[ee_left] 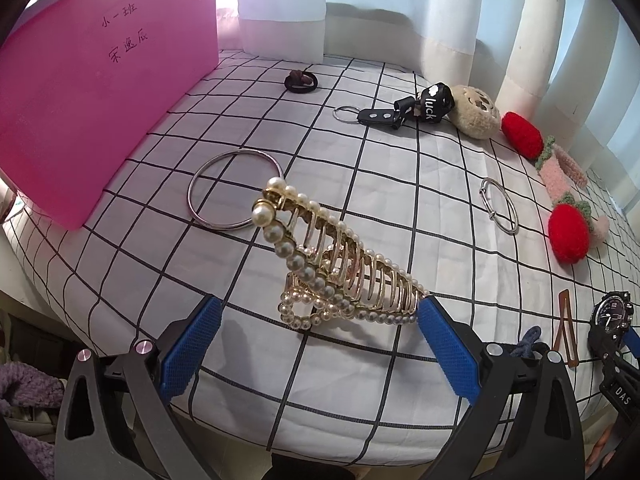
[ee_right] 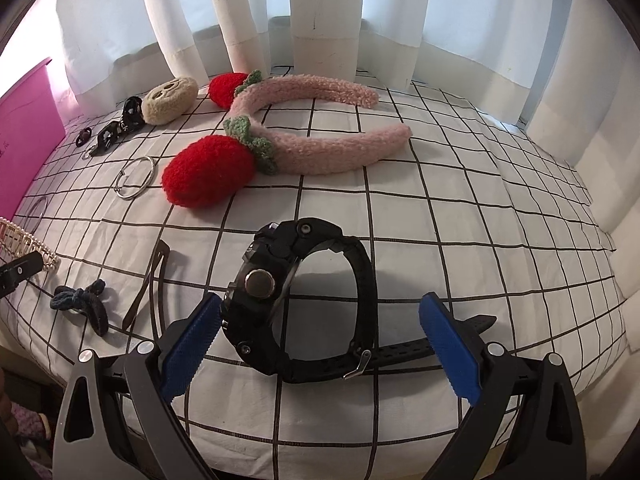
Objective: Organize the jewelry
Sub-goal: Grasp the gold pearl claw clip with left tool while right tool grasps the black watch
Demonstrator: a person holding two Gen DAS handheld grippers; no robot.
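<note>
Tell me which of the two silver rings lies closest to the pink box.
The larger plain bangle, lying beside the pink box behind the pearl hair clip. The smaller ring sits near the strawberry headband.

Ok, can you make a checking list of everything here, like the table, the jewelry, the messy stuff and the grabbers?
Surface: checked cloth, white with black lines.
Job's things: pearl hair claw; black watch; large bangle; small ring bracelet; strawberry headband; brown hair clip; blue hair tie; black hair tie.
Clutter: plush keychain.
Grippers: left gripper open around the claw; right gripper open around the watch.
Cables: nothing seen.
Surroundings: pink box, white curtains.
</note>
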